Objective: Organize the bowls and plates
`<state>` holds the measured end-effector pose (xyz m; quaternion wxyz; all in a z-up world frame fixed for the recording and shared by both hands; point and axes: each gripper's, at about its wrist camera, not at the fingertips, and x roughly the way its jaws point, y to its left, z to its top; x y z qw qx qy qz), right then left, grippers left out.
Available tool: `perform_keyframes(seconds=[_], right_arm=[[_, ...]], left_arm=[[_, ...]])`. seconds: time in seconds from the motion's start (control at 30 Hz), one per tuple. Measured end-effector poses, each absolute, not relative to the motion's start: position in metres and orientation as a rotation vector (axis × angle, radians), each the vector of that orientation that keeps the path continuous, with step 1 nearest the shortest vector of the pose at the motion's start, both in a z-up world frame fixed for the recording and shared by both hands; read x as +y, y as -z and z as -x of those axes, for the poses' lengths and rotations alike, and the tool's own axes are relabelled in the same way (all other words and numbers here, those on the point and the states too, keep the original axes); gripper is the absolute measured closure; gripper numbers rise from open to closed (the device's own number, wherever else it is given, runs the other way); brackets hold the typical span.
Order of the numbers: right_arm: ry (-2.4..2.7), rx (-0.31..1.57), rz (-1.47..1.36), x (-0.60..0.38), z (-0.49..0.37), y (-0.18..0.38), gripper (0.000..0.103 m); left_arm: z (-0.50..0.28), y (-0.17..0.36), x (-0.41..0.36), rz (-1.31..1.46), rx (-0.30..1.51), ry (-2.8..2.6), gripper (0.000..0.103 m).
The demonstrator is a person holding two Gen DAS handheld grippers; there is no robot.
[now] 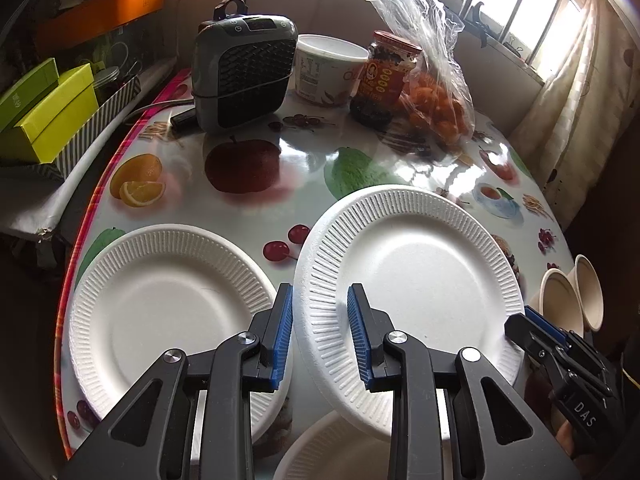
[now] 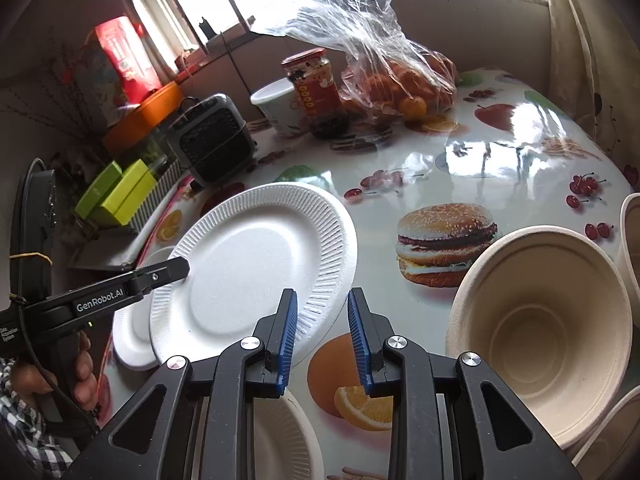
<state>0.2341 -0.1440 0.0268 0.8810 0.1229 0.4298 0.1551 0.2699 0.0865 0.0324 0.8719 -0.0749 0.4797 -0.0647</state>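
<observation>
The left wrist view shows my left gripper (image 1: 320, 294) clenched on the near rim of the white round foam plate with a ribbed rim (image 1: 416, 264) – one blue pad lies on top of the ribs and the other is under the edge. At the far right side of the same plate my right gripper (image 2: 322, 294) has the rim between its pads, and they look pressed on it too. So I hold this plate with both hands, a little tilted and, as I judge it, raised off the round table with a glossy fruit-printed cloth (image 1: 304, 152).

It hangs just beside a second white foam plate (image 1: 168, 300) which lies flat on the table, and a third white plate (image 2: 288, 440) shows below my fingers. The beige paper-pulp bowls (image 2: 540, 332) stand near, to the right.

I expect the held plate is very light and rather soft – foam like this dents and can snap if I squeeze hard or bend it between two hands. The ribbed rim gives the pads some bite, so the rim is the right place to hold. I would keep the pressure gentle and both sides level.
</observation>
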Motion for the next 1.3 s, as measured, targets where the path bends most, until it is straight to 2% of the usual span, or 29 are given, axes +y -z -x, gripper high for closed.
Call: perform_keyframes(seconds=[0.63, 1.3], right_arm=[[-0.365, 0.848, -0.246, -0.146, -0.183, -0.043, 0.078], [-0.400, 0.872, -0.218, -0.141, -0.138, -0.024, 0.078]], left_arm=[[-0.204, -0.045, 0.088, 0.167, 0.955, 0.121, 0.074], [-0.143, -0.022, 0.093, 0.202, 0.968, 0.091, 0.074]])
